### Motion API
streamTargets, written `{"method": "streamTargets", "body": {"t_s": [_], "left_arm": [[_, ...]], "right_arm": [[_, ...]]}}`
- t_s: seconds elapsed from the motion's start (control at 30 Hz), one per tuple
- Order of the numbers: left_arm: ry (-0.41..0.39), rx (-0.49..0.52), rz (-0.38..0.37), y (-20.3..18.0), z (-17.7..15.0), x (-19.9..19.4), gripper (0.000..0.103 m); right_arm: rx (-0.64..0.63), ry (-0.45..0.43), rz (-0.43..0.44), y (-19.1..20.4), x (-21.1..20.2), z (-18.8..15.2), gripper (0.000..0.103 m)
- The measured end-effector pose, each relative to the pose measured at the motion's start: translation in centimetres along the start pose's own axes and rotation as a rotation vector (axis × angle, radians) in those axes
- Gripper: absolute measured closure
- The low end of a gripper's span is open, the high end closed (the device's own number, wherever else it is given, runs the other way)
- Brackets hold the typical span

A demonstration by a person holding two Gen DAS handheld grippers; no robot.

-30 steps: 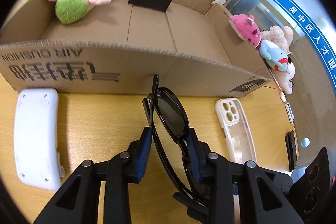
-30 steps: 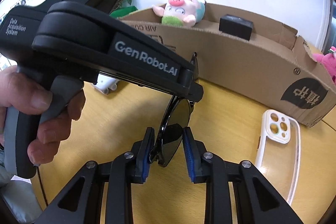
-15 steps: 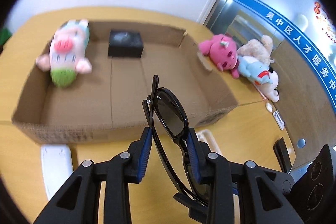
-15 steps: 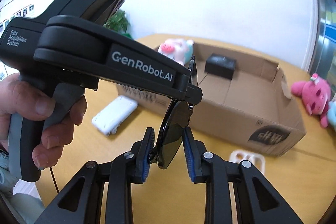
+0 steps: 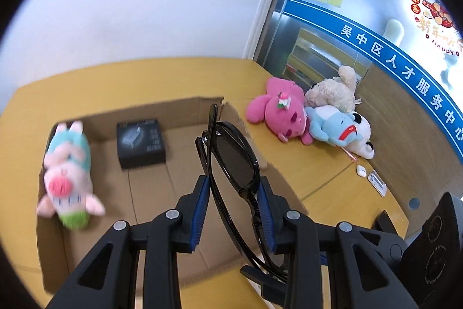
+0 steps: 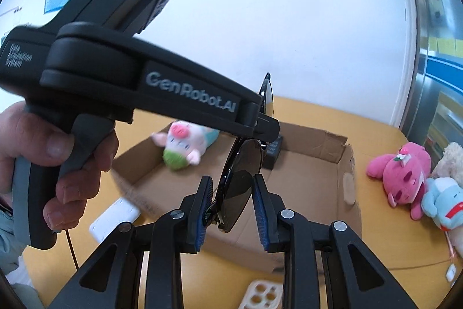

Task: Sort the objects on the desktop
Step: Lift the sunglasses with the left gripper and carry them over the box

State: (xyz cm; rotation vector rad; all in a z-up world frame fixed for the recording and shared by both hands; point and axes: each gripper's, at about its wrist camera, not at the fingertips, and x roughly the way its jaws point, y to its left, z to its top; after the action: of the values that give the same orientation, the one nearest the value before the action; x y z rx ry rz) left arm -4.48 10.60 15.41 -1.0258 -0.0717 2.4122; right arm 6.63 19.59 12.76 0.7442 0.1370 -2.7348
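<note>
**Two grippers sharing one pair of sunglasses above an open carton**

Left gripper [image 5: 231, 203]: jaws drawn narrow, blue ribbed pads clamped on the black sunglasses [image 5: 233, 158] at the frame and folded temple. Right gripper [image 6: 231, 207]: jaws at their narrowest, pads closed on the other end of the same sunglasses [image 6: 241, 181], near the hinge. In the right wrist view the left gripper [image 6: 262, 129] appears as a matte black pistol-shaped body with white lettering, gripped by a hand [image 6: 58, 164] around its grey handle.

The sunglasses are held in the air over the cardboard box [image 5: 179, 112], edge-on to both cameras; the frame is glossy black plastic, the lenses dark, smooth and oval.

The box is brown corrugated board, open-topped, with a rough torn edge at one corner. Inside lie a plush pig [image 5: 69, 173], soft, pink with a mint hood and green fuzzy base, and a small black box [image 5: 141, 142], rectangular and matte with pale print.

On the yellow wooden table [image 5: 306, 164] beside the carton rests a heap of plush toys [image 5: 312, 118]: pink, cream and light blue, fleecy in texture. A white plastic case [image 6: 114, 222] and a pale phone case [image 6: 262, 293] with round camera cut-outs lie on the table on the near side of the carton.
</note>
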Motion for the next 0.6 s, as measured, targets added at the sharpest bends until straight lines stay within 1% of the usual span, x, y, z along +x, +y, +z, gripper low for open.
{"method": "streamTargets", "body": {"t_s": [0.13,0.23,0.33,0.47,0.6], "left_arm": [[0.021,-0.002,-0.026,0.8,2.8,2.6,0.071],[0.031,0.023,-0.023,1.2,4.4,5.0,0.071],[0.053,0.022,-0.024,2.0,6.2,8.0,0.071],[0.127,-0.038,-0.048,4.2,8.8,13.8,0.071],[0.191,-0.050,-0.058,5.5,9.9,19.0,0.071]], "right_arm": [[0.040,0.008,-0.006,-2.6,1.8,1.5,0.076],[0.081,0.021,-0.002,-4.6,3.5,2.2,0.076],[0.093,0.063,-0.010,-6.8,6.4,3.1,0.076],[0.146,0.137,-0.004,-10.3,10.8,4.3,0.076],[0.212,0.230,0.005,-13.8,15.8,4.3,0.076]]}}
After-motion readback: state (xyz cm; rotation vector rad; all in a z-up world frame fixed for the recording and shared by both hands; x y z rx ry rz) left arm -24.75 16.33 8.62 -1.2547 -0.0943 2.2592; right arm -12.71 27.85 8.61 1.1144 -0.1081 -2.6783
